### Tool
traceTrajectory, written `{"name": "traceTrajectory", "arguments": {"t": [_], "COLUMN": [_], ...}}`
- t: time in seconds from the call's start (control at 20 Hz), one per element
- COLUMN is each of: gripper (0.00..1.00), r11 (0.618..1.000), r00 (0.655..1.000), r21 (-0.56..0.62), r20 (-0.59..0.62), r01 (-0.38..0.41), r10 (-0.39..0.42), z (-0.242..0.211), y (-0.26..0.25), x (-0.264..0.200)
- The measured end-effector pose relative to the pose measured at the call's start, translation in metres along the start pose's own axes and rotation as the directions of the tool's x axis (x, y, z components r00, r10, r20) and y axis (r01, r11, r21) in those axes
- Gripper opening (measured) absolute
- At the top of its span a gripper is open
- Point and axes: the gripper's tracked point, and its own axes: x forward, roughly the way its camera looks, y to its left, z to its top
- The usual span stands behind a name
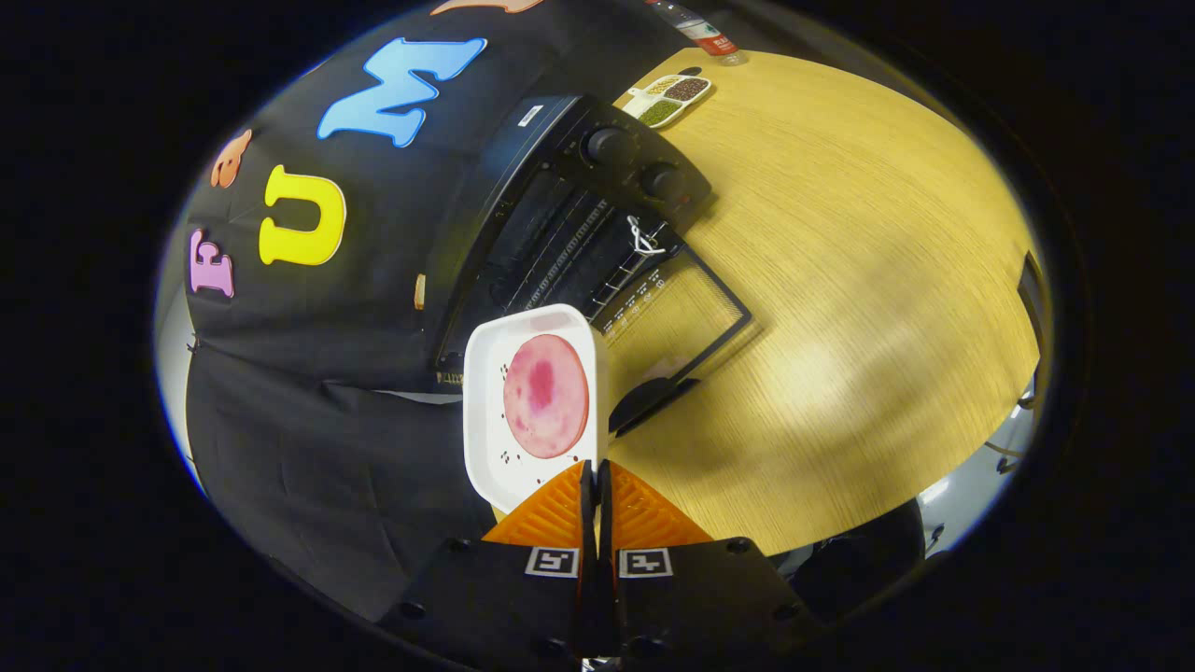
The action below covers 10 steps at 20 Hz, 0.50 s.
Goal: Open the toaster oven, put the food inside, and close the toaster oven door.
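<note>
Your gripper (595,476) has both fingers pressed together on the near rim of the white tray (490,401), w/ a round pink food slice (546,396) lying in it. Tray sits just ahead of the fingers, in front of the black toaster oven (569,205). Oven door (681,308) is folded down, open, on the wooden table (859,308). Sectioned dish (670,98) of grains lies beyond the oven.

White tray (495,411), pink food (546,396), black oven (569,205)
</note>
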Motion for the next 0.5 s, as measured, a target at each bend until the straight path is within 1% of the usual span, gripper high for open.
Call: {"name": "traceTrajectory", "arguments": {"t": [0.15, 0.5], "gripper": [0.02, 0.02], "r11": [0.999, 0.992], "r00": [1.000, 0.991], "r21": [0.034, 0.126], "r20": [0.017, 0.131], "r01": [0.015, -0.002], "r10": [-0.016, -0.015], "z": [0.015, 0.060], "y": [0.002, 0.013], "x": [0.026, 0.071]}}
